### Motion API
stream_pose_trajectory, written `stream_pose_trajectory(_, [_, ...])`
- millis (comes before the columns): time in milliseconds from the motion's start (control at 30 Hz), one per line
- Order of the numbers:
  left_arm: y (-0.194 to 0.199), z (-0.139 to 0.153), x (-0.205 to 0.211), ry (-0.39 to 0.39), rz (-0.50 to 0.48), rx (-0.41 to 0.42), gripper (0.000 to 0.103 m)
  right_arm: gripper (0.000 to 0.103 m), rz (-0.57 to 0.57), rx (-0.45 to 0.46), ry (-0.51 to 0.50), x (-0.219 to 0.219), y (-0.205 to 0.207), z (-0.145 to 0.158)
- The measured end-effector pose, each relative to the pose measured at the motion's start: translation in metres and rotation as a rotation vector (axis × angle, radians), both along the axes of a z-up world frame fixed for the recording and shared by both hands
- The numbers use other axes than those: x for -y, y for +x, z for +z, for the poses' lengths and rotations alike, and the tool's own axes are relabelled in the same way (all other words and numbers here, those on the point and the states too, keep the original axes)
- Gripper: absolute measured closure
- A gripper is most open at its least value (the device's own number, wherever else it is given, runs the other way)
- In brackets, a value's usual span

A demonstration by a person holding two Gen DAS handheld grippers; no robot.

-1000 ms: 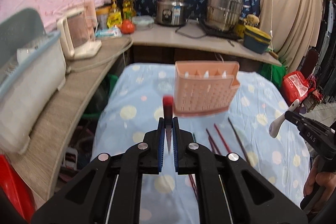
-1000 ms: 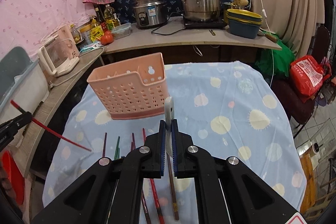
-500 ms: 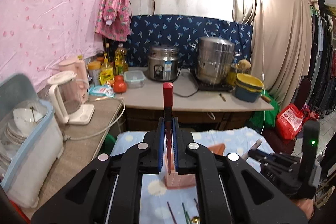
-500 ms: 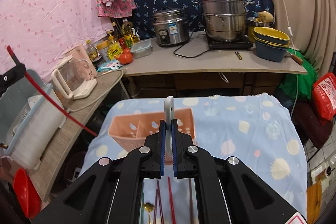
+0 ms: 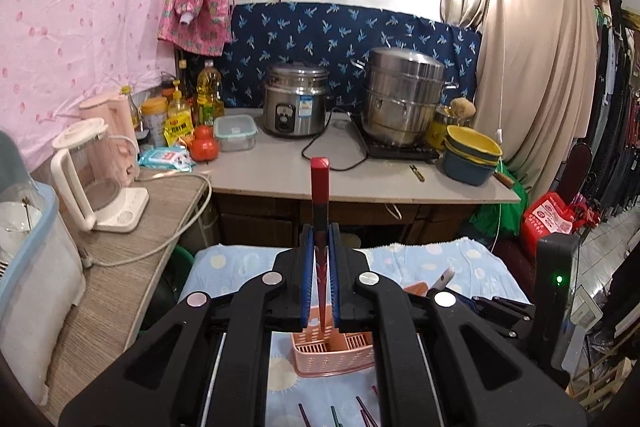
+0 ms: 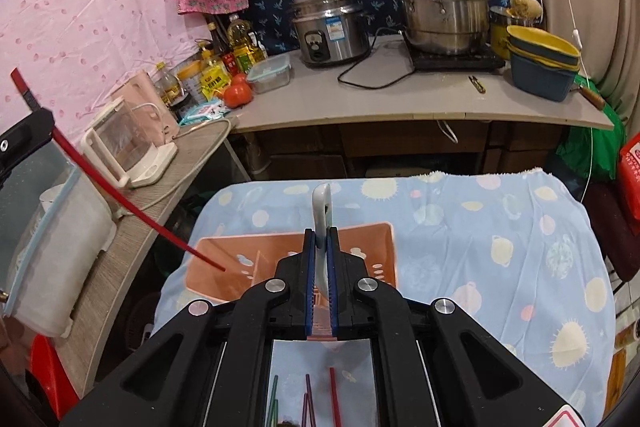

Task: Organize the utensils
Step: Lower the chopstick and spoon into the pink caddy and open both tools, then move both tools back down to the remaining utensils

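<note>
My left gripper [image 5: 320, 239] is shut on a red chopstick [image 5: 319, 187] that stands upright, its tip down over the pink utensil basket [image 5: 332, 355]. In the right wrist view the same chopstick [image 6: 120, 199] slants down with its tip inside the basket's left compartment [image 6: 224, 275]. My right gripper [image 6: 320, 239] is shut on a white spoon handle [image 6: 322, 211] held above the basket's middle. Several loose chopsticks [image 6: 332, 395] lie on the blue cloth in front of the basket.
The table has a light-blue patterned cloth [image 6: 500, 247]. Behind it a counter [image 5: 360, 183] carries a rice cooker [image 5: 296, 99], a steel steamer [image 5: 404, 95], bowls [image 5: 472, 159] and bottles. A kettle [image 5: 96, 179] and a dish bin [image 5: 32, 287] stand at left.
Both grippers have tilted up and moved over the basket. The red chopstick's tip has gone down into the basket's left compartment; the spoon hangs above its middle.
</note>
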State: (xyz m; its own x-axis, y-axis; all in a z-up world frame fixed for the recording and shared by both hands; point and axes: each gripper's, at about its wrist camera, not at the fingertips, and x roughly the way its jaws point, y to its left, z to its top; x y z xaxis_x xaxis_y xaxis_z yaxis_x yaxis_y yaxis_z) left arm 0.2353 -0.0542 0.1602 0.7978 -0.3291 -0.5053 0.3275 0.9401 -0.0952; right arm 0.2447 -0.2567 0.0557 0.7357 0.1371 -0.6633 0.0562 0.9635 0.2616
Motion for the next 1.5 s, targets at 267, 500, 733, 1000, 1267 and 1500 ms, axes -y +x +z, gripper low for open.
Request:
stream_pose_trajectory(267, [0.016, -0.035, 0.001, 0.031, 0.03, -0.062, 0.095, 0.093, -0.021, -0.032, -0.034, 0.0, 0.014, -0.027])
stream_pose_trajectory(500, [0.019, -0.05, 0.002, 0.078, 0.084, -0.068, 0.07, 0.067, -0.048, -0.001, -0.086, -0.001, 0.005, -0.026])
stream_pose_trajectory(733, [0.013, -0.054, -0.002, 0.088, 0.095, -0.074, 0.069, 0.067, -0.055, 0.012, -0.075, 0.0, -0.016, -0.021])
stream_pose_trajectory(1000, [-0.012, -0.048, -0.013, 0.076, 0.106, -0.066, 0.069, 0.066, -0.069, 0.049, -0.103, -0.002, -0.055, -0.006])
stream_pose_trajectory(1267, [-0.044, -0.051, -0.021, 0.08, 0.102, -0.072, 0.069, 0.066, -0.085, 0.048, -0.149, -0.005, -0.102, -0.008])
stream_pose_trajectory(1500, [-0.079, -0.083, -0.026, 0.107, 0.092, -0.139, 0.069, 0.066, -0.101, -0.011, -0.165, -0.001, -0.144, -0.034])
